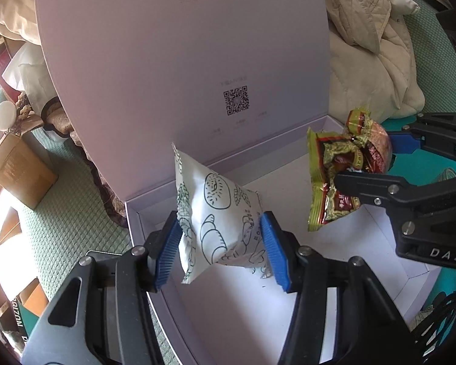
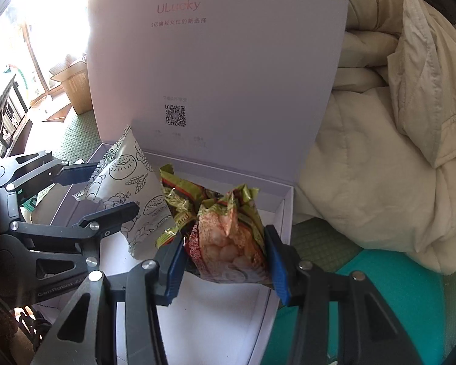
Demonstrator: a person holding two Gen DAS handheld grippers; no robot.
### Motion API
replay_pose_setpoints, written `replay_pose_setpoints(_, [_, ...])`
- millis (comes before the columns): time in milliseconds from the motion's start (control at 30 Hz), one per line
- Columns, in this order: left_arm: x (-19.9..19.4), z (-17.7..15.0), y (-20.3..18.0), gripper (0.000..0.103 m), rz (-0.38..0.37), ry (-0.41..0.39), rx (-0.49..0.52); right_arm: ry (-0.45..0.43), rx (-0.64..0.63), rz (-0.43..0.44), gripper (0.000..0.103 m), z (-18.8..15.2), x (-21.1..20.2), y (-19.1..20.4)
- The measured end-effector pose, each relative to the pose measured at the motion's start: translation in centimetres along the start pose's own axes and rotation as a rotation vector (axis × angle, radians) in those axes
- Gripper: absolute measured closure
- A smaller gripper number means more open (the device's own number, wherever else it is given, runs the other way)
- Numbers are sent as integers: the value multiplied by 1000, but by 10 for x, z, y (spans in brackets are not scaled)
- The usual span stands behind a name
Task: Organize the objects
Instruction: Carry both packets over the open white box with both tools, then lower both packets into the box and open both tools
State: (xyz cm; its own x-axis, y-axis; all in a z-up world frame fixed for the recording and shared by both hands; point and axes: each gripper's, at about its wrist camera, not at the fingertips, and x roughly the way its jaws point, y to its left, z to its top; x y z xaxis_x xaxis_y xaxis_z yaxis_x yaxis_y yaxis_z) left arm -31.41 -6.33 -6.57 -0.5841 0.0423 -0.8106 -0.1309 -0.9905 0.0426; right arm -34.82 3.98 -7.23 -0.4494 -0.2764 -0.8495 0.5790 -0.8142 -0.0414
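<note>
item 1: white bread-print snack packet [image 1: 219,222], clamped between pads of left hand-held gripper [image 1: 220,251], hanging over open lilac gift box [image 1: 143,213] directly below, likely for drop-in.
item 2: green-red snack packet [image 2: 228,237], pinched by right hand-held gripper [image 2: 225,266], just right of item 1, above same box; lid [image 2: 215,60] upright beyond both, keeps access clear.

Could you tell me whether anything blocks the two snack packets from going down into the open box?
Nothing visible does. The white bread packet in the left gripper and the green-red snack packet in the right gripper both hang over the box, whose lid stands upright behind them.
</note>
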Motion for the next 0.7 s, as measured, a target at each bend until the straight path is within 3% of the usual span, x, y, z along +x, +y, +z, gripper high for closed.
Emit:
replay_pose_setpoints(333, [-3,-3,1,51,-19,-12,-23,28,22,8,53,4,11,-2])
replay_pose_setpoints(700, [-18,-13,1,46,-2,-36,-56,5,6,-22,48,5,-6,5])
